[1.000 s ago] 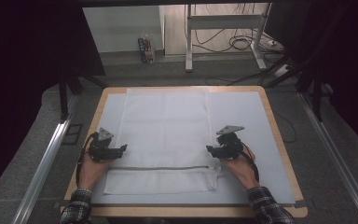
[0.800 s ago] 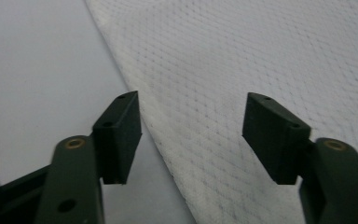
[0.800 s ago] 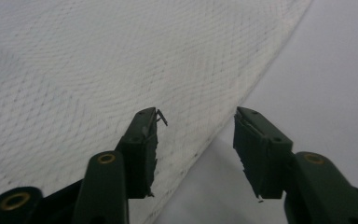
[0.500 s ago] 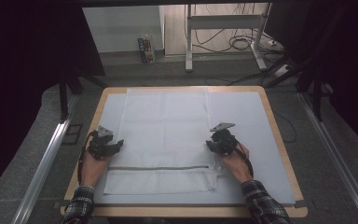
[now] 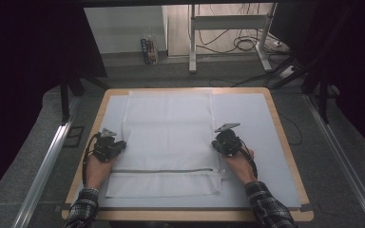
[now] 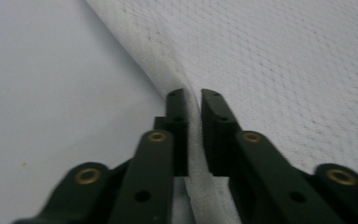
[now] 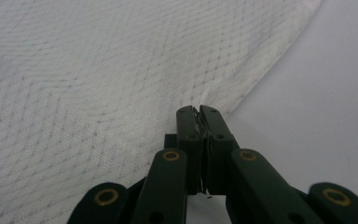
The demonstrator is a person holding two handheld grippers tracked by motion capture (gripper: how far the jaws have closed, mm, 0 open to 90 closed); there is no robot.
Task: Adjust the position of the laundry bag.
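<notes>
A white mesh cloth (image 5: 168, 128) lies flat on the table, with a zip line (image 5: 166, 171) across it near its front end. My left gripper (image 5: 122, 144) sits at the cloth's left edge. In the left gripper view its jaws (image 6: 192, 95) have just been closing and now pinch a raised fold of the cloth's hem (image 6: 186, 88). My right gripper (image 5: 216, 142) sits at the right edge. Its jaws (image 7: 199, 111) have also just been closing and are shut on the cloth's edge (image 7: 242, 93), which lifts slightly there.
A pale mat (image 5: 252, 114) covers the wooden table (image 5: 285, 142). Beyond the far edge are a grey floor, a metal stand (image 5: 192, 38) and cables. Metal rails (image 5: 47, 161) run along both sides of the table.
Both hands have shifted slightly inward onto the cloth's side edges, the right one a little farther from me. The cloth has not moved.
</notes>
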